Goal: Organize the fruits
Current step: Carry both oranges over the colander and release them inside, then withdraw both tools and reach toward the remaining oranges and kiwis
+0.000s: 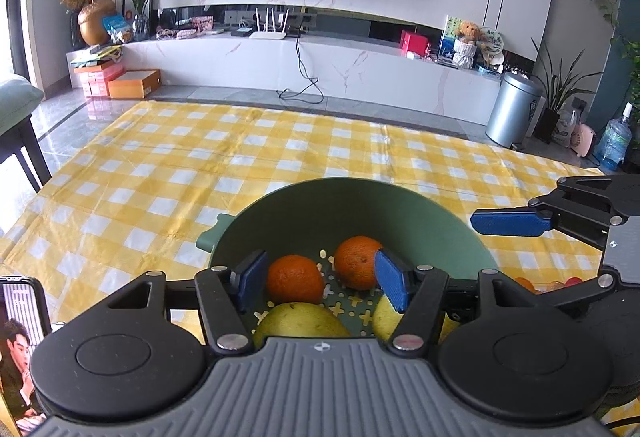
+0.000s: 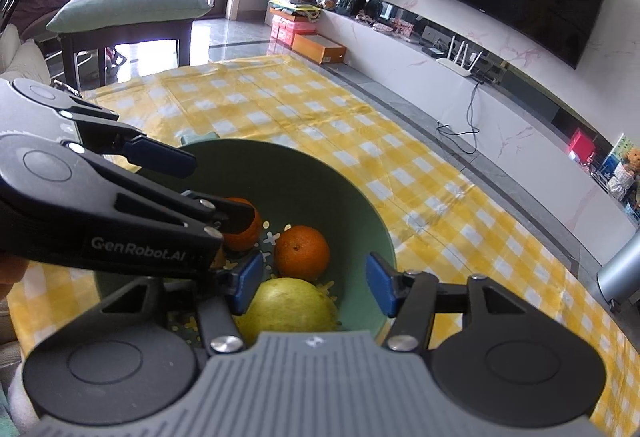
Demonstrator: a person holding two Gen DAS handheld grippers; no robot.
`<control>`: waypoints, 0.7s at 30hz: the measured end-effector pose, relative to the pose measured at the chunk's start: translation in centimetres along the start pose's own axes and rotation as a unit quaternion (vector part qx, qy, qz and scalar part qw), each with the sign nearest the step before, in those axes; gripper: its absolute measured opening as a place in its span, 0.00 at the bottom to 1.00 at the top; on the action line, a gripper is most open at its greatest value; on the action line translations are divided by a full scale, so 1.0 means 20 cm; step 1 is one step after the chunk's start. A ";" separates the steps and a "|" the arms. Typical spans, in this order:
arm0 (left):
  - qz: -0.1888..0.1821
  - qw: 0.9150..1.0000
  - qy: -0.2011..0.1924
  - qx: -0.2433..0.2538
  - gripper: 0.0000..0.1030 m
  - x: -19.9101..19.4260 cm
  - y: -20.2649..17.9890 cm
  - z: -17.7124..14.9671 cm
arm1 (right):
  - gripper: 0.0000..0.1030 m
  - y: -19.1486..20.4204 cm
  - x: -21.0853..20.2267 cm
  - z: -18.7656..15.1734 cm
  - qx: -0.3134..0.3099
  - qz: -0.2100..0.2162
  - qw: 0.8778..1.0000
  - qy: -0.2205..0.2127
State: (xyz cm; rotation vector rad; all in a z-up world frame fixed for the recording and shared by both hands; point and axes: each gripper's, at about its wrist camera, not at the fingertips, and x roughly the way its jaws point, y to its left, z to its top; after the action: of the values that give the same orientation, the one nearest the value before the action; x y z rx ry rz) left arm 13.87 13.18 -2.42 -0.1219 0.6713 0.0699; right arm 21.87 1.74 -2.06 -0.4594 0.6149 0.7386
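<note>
A green strainer bowl (image 1: pixel 360 205) stands on the yellow checked cloth (image 1: pixel 168 165). In it lie two oranges (image 1: pixel 295 279) (image 1: pixel 358 262) and two yellow-green pears (image 1: pixel 300 321) (image 1: pixel 386 317). My left gripper (image 1: pixel 320 279) is open over the bowl, its blue pads either side of the oranges, holding nothing. My right gripper (image 2: pixel 314 283) is open above the bowl (image 2: pixel 320 181) over a pear (image 2: pixel 290 303), with an orange (image 2: pixel 302 251) just beyond. The left gripper's fingers (image 2: pixel 160 157) reach into the bowl from the left and partly hide the second orange (image 2: pixel 244 233).
A phone (image 1: pixel 20 349) stands at the lower left. Small red and orange items (image 1: pixel 560 283) lie right of the bowl, mostly hidden. A chair (image 2: pixel 132 9) stands beyond the cloth's far left. A TV console (image 1: pixel 320 61), a metal bin (image 1: pixel 514 109) and boxes (image 1: pixel 132 83) line the wall.
</note>
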 end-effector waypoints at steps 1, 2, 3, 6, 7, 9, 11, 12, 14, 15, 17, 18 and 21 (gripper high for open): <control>-0.003 1.000 -0.005 0.001 0.71 -0.02 -0.01 0.00 | 0.57 0.00 -0.02 -0.01 0.004 -0.002 1.000 -0.003; -0.005 1.000 -0.010 0.002 0.72 -0.04 -0.03 0.00 | 0.57 -0.01 -0.05 -0.02 0.008 -0.004 1.000 -0.006; -0.008 1.000 -0.013 0.003 0.73 -0.05 -0.04 0.00 | 0.57 -0.01 -0.08 -0.04 0.013 -0.007 1.000 -0.009; -0.016 1.000 -0.019 0.008 0.73 -0.09 -0.09 0.00 | 0.61 -0.02 -0.17 -0.08 0.027 -0.016 0.999 -0.017; -0.020 1.000 -0.020 0.010 0.73 -0.10 -0.10 -0.01 | 0.62 -0.02 -0.20 -0.10 0.033 -0.020 0.999 -0.020; -0.029 0.999 -0.023 0.014 0.73 -0.13 -0.14 -0.01 | 0.62 -0.04 -0.26 -0.14 0.046 -0.026 0.998 -0.025; -0.039 0.999 -0.023 0.016 0.73 -0.14 -0.16 -0.03 | 0.63 -0.06 -0.31 -0.19 0.062 -0.033 0.997 -0.026; -0.046 0.999 -0.022 0.017 0.73 -0.15 -0.18 -0.03 | 0.64 -0.07 -0.34 -0.21 0.071 -0.037 0.996 -0.027; -0.057 0.998 -0.021 0.019 0.73 -0.16 -0.21 -0.06 | 0.65 -0.09 -0.38 -0.26 0.087 -0.046 0.995 -0.029; -0.064 0.997 -0.022 0.023 0.73 -0.17 -0.22 -0.07 | 0.65 -0.10 -0.41 -0.29 0.096 -0.052 0.994 -0.030; -0.074 0.996 -0.020 0.034 0.74 -0.17 -0.27 -0.10 | 0.65 -0.12 -0.45 -0.33 0.109 -0.062 0.992 -0.031; -0.079 0.996 -0.020 0.040 0.75 -0.18 -0.29 -0.11 | 0.65 -0.13 -0.47 -0.36 0.114 -0.067 0.991 -0.030; -0.098 0.994 -0.019 0.054 0.83 -0.19 -0.36 -0.14 | 0.71 -0.16 -0.53 -0.44 0.127 -0.080 0.988 -0.027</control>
State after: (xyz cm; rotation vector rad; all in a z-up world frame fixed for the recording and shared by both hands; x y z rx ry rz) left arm 9.86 5.52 -1.60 -0.0810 0.6203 -0.1526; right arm 14.94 -10.60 -1.02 -0.2486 0.6039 0.5105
